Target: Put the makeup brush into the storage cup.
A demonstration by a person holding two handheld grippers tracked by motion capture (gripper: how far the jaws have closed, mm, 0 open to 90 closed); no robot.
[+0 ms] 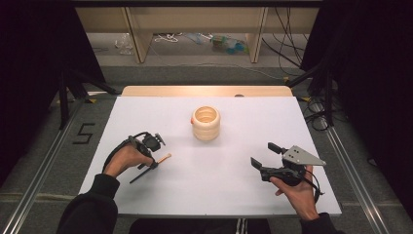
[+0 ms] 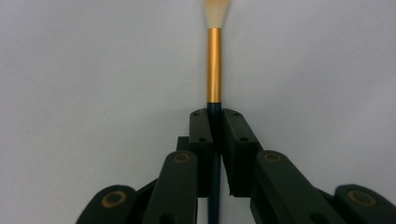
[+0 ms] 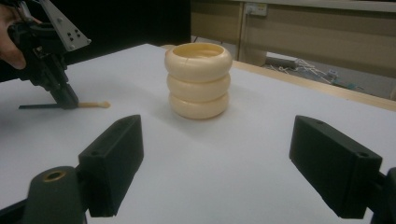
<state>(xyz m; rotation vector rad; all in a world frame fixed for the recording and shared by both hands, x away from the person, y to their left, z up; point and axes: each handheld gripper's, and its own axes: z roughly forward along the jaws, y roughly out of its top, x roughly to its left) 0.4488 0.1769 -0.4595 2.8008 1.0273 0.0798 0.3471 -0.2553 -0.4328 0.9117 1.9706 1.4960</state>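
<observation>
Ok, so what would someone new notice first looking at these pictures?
Probably the cream ribbed holder, standing upright alone mid-table on the white table. Next, the left gripper, shut on a brush lying at the near left, and the right gripper open at the near right, holding nothing.

I work in a lab. Black curtains [image 1: 29,58] hang around my white tabletop [image 1: 214,165]. Cables [image 1: 287,39] lie on the floor.

brush [image 2: 214,65] | slim dark handle, gold ferrule, pale cream bristle tip | lying flat on the white tabletop [image 1: 209,175], near its left edge, bristles pointing toward the right far corner | handle pinched between the left tongs [image 2: 214,119]
</observation>
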